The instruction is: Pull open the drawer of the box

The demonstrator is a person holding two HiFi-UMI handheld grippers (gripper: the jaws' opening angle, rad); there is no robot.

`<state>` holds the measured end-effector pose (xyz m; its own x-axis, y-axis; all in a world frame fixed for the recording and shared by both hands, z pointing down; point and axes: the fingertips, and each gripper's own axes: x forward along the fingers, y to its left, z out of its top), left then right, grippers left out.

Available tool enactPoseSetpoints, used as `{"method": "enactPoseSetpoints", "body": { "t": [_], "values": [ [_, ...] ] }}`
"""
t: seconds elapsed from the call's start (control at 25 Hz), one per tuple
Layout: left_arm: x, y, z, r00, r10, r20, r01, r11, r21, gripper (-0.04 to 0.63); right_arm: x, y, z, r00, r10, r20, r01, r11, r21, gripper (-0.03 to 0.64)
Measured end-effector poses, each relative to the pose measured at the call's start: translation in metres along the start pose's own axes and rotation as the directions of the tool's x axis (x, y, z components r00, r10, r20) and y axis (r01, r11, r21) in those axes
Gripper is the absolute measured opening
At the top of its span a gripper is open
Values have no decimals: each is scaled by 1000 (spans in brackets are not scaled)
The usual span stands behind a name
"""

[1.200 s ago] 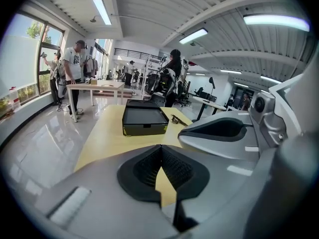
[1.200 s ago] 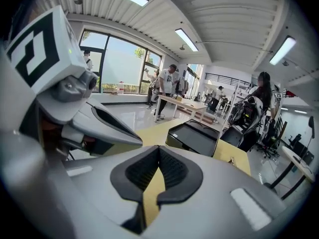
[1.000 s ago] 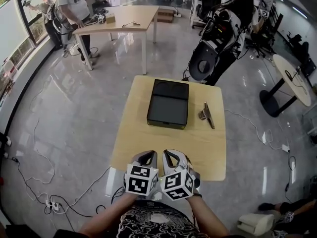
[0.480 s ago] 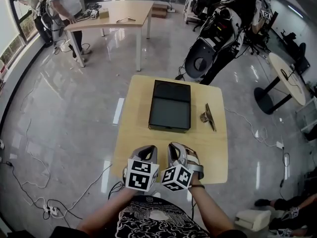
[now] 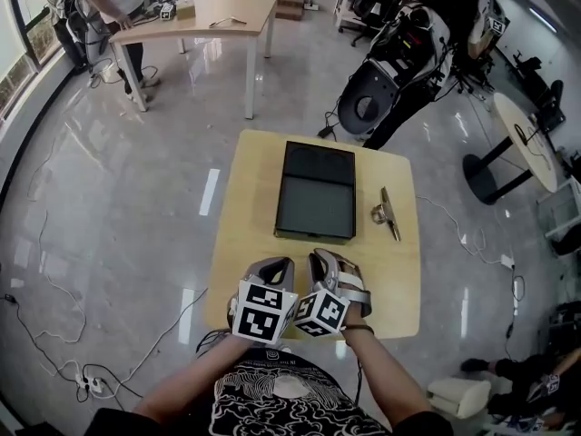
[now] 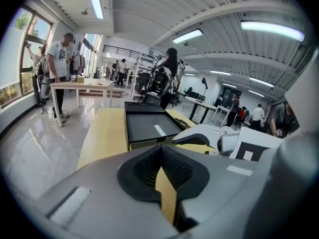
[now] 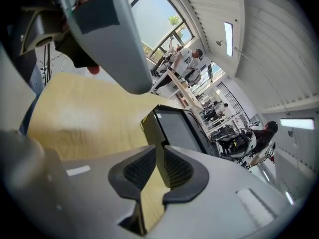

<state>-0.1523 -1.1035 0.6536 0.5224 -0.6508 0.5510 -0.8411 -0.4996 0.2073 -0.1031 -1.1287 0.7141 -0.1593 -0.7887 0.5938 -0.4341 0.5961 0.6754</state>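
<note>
- The box (image 5: 315, 192) sits mid-table, well apart from both grippers, which hang side by side over the near edge of the table (image 5: 238, 243).
- Left gripper (image 5: 275, 265): jaws clenched, pads meeting at the tips with nothing between them.
- Right gripper (image 5: 324, 260): jaws barely parted, a thin slit with only the box and tabletop showing through it. It holds nothing.
- The step, as I judge it, is the reach. Neither gripper has touched the box.
- I cannot make out a pull or the drawer seam from here, so I would bring one gripper low toward the near face, find the drawer's edge, and part the jaws before arriving.
- I would rest the other gripper on the lid. The box looks light enough to slide on the table instead of opening.
- I would pull straight toward me and level, so the drawer does not bind.
- The box is flat, rectangular and matte black, with sharp corners. Its top is split into a short far section and a longer near panel.
- The pads are dark and ribbed, and I expect they would grip a thin lip fairly well.
- The table is pale, smooth wood. A metal piece (image 5: 386, 213) lies to the right of the box, clear of the pull path.
</note>
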Motion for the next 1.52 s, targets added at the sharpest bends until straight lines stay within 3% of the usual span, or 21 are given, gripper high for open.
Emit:
{"method": "enactPoseSetpoints", "body": {
  "t": [0.32,0.52,0.76,1.12,1.32,1.52],
  "values": [
    [44,69,18,1000,-16,-9,16,1000,3,14,96,-3,18,998,19,-56,-23,997,-77,57],
    [77,112,60,1000,-13,-15,13,1000,8,14,156,-41,34,996,25,-89,-35,993,-114,83],
    [73,142,58,1000,-2,-19,2,1000,-5,12,177,-32,47,992,23,-122,-43,986,-162,83],
    [120,164,63,1000,12,-28,-12,1000,-18,14,228,-50,44,995,-18,-97,-9,963,-269,87],
    [149,150,85,999,25,-30,-25,999,-23,14,241,-84,25,993,-72,-91,38,942,-335,81],
    [142,152,83,999,35,-28,-36,999,-27,12,237,-77,28,996,-27,-85,-5,934,-357,66]
  ]
}}
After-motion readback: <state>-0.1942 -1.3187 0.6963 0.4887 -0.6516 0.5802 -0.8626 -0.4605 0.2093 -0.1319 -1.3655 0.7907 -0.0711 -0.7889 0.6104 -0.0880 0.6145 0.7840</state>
